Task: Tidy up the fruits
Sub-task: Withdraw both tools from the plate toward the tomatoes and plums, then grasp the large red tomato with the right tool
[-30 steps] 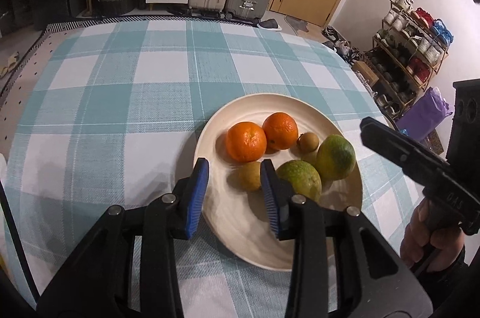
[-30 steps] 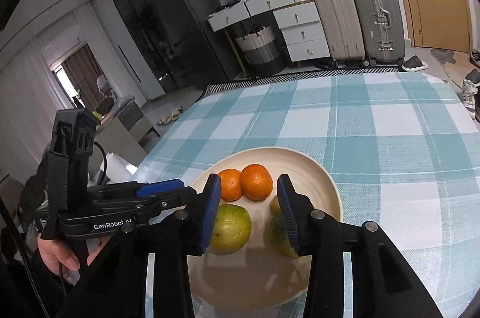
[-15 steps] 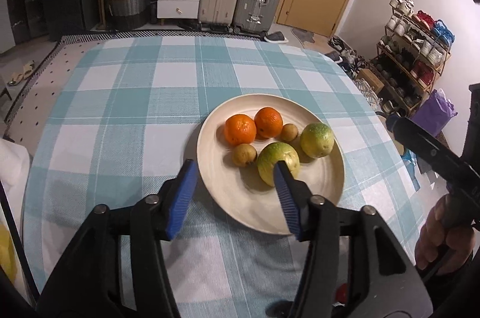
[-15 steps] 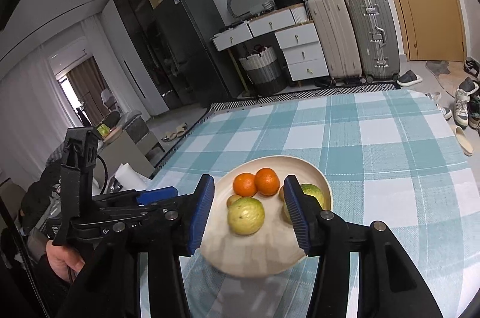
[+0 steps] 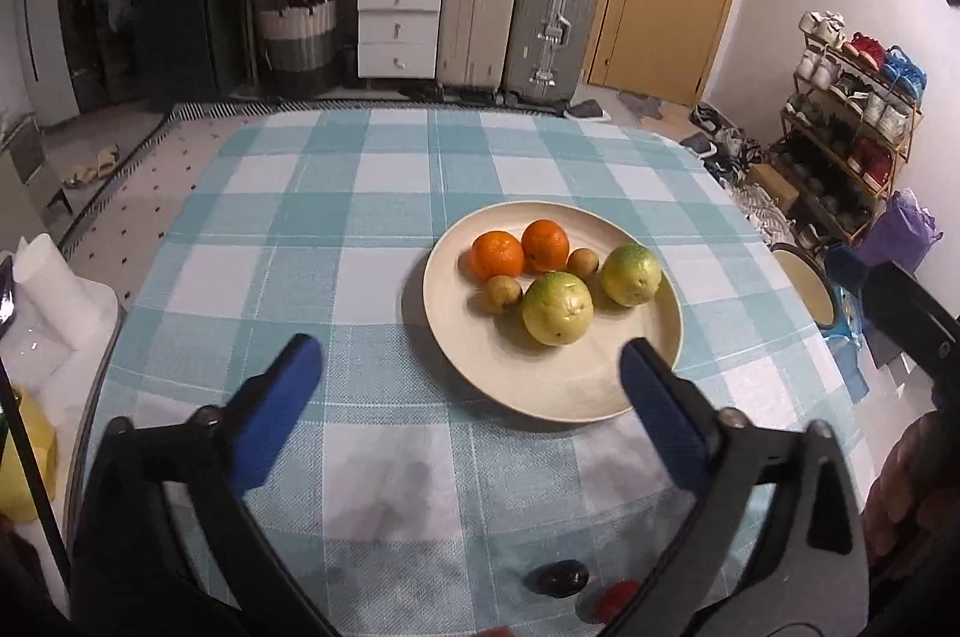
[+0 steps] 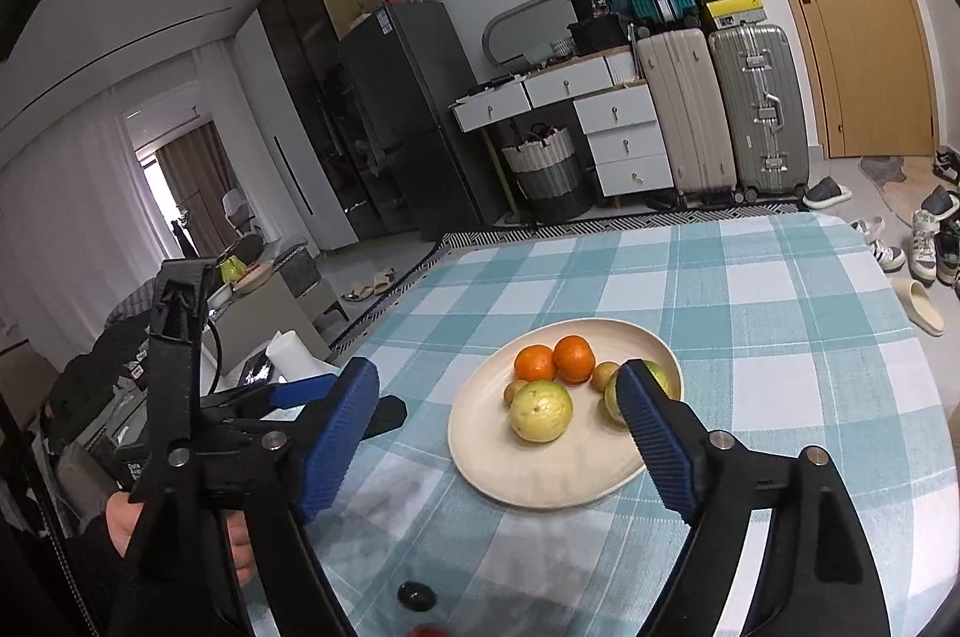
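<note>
Fingers (image 5: 282,415) of the left gripper (image 5: 468,412) are spreading wide with nothing between them, angled down at the counter (image 5: 372,277) just short of the plate (image 5: 576,397), where two oranges (image 5: 519,247), two green fruits (image 5: 557,307) and two small brown ones sit grouped, probably already sorted. From the right wrist, the right gripper (image 6: 501,433) is opening too, empty, aimed shallowly over the plate (image 6: 480,451), with the person's left hand (image 6: 126,523) gripping its tool alongside.
</note>
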The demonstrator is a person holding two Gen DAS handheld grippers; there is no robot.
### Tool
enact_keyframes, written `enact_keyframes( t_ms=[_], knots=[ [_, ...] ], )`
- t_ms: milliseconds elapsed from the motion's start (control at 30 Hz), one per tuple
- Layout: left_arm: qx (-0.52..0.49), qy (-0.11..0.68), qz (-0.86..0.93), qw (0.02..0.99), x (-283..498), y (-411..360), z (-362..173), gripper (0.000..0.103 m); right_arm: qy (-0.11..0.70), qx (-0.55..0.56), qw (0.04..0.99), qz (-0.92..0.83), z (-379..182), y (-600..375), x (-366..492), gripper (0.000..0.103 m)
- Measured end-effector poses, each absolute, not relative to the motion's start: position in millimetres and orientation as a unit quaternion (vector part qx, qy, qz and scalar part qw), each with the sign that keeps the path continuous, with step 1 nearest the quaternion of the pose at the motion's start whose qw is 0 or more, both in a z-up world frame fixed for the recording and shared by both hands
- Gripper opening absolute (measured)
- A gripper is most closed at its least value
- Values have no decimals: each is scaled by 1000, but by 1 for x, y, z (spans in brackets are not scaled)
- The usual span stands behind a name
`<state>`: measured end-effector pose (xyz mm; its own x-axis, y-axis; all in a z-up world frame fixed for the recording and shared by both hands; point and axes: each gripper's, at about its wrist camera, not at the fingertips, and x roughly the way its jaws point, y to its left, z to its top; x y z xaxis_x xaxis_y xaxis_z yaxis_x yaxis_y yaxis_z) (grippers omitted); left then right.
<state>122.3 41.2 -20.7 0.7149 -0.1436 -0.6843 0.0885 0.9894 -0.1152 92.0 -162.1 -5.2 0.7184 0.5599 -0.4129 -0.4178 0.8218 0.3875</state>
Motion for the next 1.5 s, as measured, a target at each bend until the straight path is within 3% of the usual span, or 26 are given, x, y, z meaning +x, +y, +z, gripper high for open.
enact_keyframes(
  t_ms=[367, 500, 900, 1500],
  knots=[
    [-32, 377, -36, 925, 87, 42, -22, 102, 263, 137, 919, 258, -7, -173, 61, 88],
    [-40, 384, -39, 922, 75, 44, -28, 102, 263, 135, 921, 252, -10, -176, 51, 96],
    [-59, 414, -58, 907, 46, 44, -57, 102, 292, 123, 915, 250, -35, -180, 28, 101],
    [-79, 445, -54, 890, 27, 54, -87, 102, 383, 138, 880, 244, -92, -174, 18, 101]
  ],
)
